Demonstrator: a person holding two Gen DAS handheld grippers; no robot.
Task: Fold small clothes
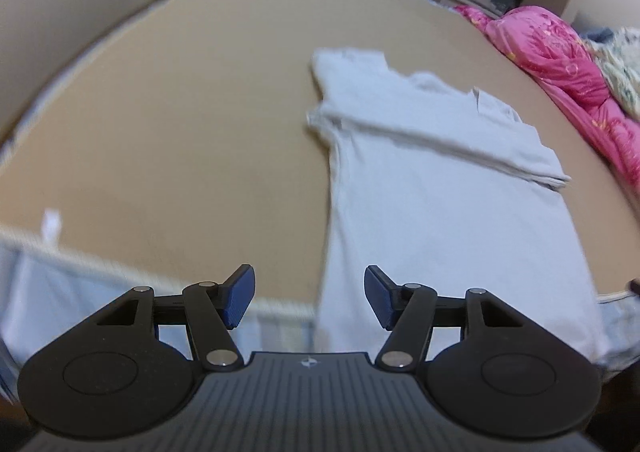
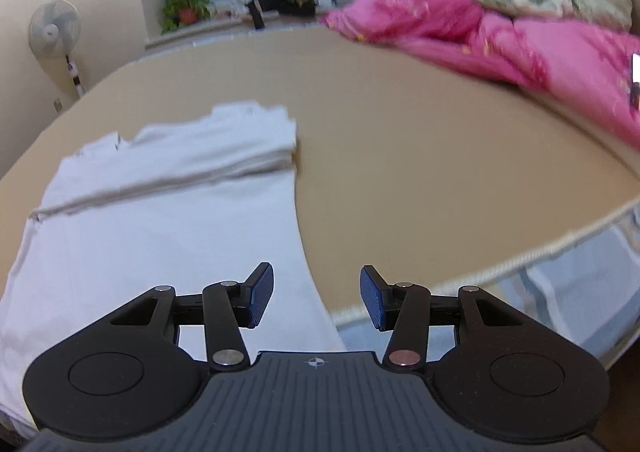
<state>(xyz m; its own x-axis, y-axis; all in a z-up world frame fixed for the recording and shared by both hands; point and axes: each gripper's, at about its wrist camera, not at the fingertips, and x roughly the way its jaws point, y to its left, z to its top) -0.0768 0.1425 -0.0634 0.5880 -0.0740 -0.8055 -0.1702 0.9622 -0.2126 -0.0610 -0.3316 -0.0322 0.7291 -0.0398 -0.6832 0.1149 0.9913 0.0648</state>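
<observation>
shirt (image 1: 440,188) — white, flat on tan bed (image 1: 180,132), sleeves folded across its far part, near hem over bed edge | left gripper (image 1: 309,298) — jaws wide apart, empty | right gripper (image 2: 317,298) — jaws wide apart, empty | pink quilt (image 2: 500,36) far right

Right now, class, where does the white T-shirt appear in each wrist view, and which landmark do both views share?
Left wrist view: the white T-shirt lies right of centre, running down to the bed edge.
Right wrist view: the white T-shirt lies left of centre.
Shared landmark: the pink quilt beyond it.
</observation>
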